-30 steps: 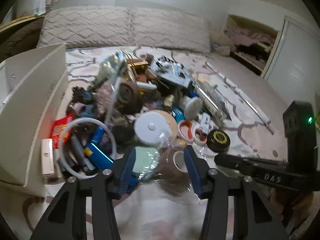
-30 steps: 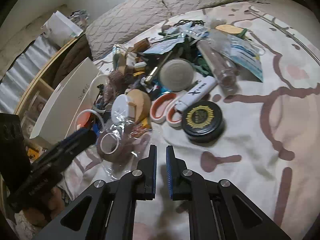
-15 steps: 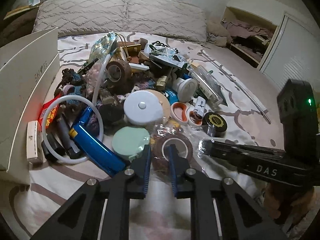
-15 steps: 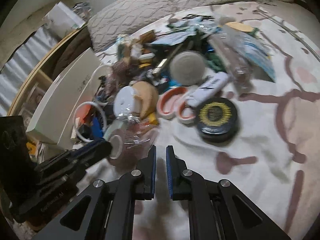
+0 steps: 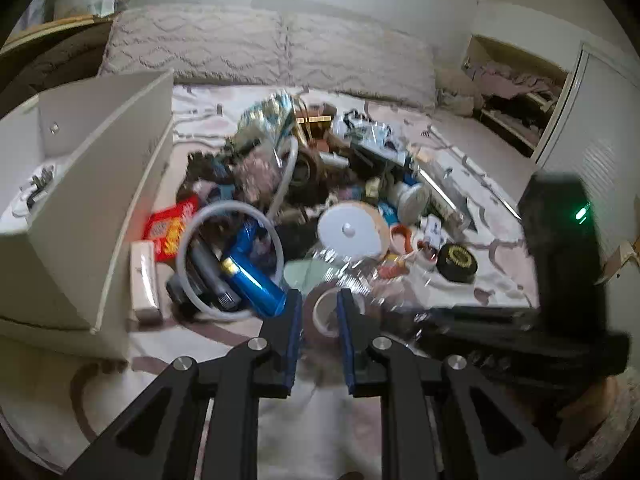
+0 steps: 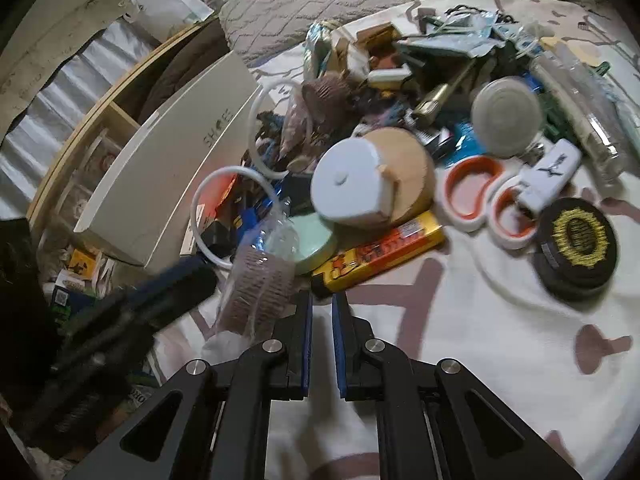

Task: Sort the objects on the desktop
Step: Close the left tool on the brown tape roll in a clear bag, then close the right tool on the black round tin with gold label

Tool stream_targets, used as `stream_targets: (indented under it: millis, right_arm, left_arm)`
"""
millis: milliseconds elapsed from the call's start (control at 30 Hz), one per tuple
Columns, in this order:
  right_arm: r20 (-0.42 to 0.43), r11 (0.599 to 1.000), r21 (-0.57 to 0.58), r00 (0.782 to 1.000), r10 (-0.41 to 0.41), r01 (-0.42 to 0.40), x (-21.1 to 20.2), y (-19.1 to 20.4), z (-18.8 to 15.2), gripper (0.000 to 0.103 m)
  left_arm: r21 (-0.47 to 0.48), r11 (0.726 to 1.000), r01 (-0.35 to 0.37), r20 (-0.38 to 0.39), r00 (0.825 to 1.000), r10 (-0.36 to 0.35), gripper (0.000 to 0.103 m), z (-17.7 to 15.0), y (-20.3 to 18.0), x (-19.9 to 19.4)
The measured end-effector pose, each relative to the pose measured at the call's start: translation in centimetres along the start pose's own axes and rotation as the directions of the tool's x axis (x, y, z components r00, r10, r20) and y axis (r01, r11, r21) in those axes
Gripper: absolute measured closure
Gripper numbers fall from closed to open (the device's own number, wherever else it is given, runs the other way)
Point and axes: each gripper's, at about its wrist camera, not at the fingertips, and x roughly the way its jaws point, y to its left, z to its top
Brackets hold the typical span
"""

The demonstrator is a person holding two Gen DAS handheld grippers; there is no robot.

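A heap of small objects lies on the patterned bedspread [image 6: 480, 340]. My left gripper [image 5: 319, 312] is shut on a brown tape roll [image 5: 325, 309] wrapped in a clear plastic bag, held at the heap's near edge. From the right wrist view the same tape roll [image 6: 258, 280] hangs in its bag from the left gripper's blue-padded fingers [image 6: 180, 276]. My right gripper [image 6: 322, 310] is shut with nothing between its pads, just in front of a yellow-orange packet [image 6: 380, 252]. Its black body [image 5: 560, 280] fills the right of the left wrist view.
An open white shoe box [image 5: 80, 200] stands left of the heap. Near the grippers lie a blue cylinder [image 5: 252, 280], a white hose ring [image 5: 186, 236], a white-lidded wooden pot [image 6: 348, 188], a mint disc [image 6: 316, 244] and a black round tin [image 6: 576, 240]. Pillows [image 5: 280, 48] line the back.
The left jaws closed from wide apart onto the bagged tape roll, then lifted it slightly. The right gripper swung left towards the heap, and the yellow-orange packet came into sight.
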Motion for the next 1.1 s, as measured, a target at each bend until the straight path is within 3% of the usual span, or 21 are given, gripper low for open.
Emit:
stream_targets:
  millis: [33, 67, 133, 400, 667, 800, 867, 933, 967, 1000, 1100]
  right_arm:
    - [-0.002, 1.0, 0.002, 1.0, 0.001, -0.001, 0.1, 0.0, -0.1, 0.093]
    - [-0.001, 1.0, 0.004, 1.0, 0.003, -0.003, 0.1, 0.0, -0.1, 0.093]
    - [0.002, 1.0, 0.013, 1.0, 0.009, -0.009, -0.2, -0.3, -0.2, 0.093]
    - [0.038, 0.997, 0.082, 0.999, -0.012, 0.009, -2.8, -3.0, -0.3, 0.093]
    - [0.09, 0.99, 0.081, 0.988, -0.123, 0.116, -6.4, -5.1, -0.4, 0.093]
    - [0.134, 0.978, 0.077, 0.97, -0.202, 0.193, -8.0, -6.2, -0.5, 0.091]
    - [0.143, 0.969, 0.109, 0.962, -0.234, 0.219, -8.5, -7.2, -0.5, 0.079]
    - [0.156, 0.96, 0.145, 0.952, -0.262, 0.24, -9.0, -8.0, -0.7, 0.041]
    - [0.163, 0.955, 0.158, 0.947, -0.277, 0.252, -9.2, -8.2, -0.7, 0.033]
    - [0.167, 0.951, 0.164, 0.943, -0.29, 0.263, -9.2, -8.3, -0.7, 0.029]
    - [0.158, 0.943, 0.16, 0.936, -0.316, 0.291, -8.8, -8.2, -0.5, 0.029]
  left_arm:
    - [0.01, 1.0, -0.001, 0.005, 1.0, 0.001, 0.069, 0.2, -0.1, -0.1]
    - [0.02, 1.0, -0.003, 0.008, 1.0, 0.003, 0.045, 0.3, -0.2, -0.1]
    - [0.045, 0.999, -0.009, 0.017, 1.0, 0.008, 0.031, 0.4, -0.4, 0.1]
    - [0.14, 0.99, 0.016, -0.057, 0.998, -0.008, 0.031, -0.4, -1.4, 2.7]
    - [0.175, 0.985, 0.004, -0.024, 1.0, 0.0, 0.031, -1.1, -2.1, 3.0]
    - [0.16, 0.987, -0.001, -0.025, 1.0, 0.005, 0.031, -1.4, -1.8, 3.5]
    - [0.142, 0.99, 0.006, -0.028, 1.0, -0.002, 0.031, -1.4, -1.6, 3.6]
    - [0.13, 0.991, 0.009, -0.039, 0.999, -0.004, 0.031, -1.4, -1.7, 3.7]
    - [0.115, 0.993, 0.014, -0.053, 0.999, -0.008, 0.034, -1.3, -1.6, 3.7]
    - [0.095, 0.995, 0.019, -0.067, 0.998, -0.013, 0.035, -1.3, -1.6, 3.8]
    - [0.038, 0.999, 0.029, -0.094, 0.995, -0.025, 0.038, -1.3, -1.5, 3.9]
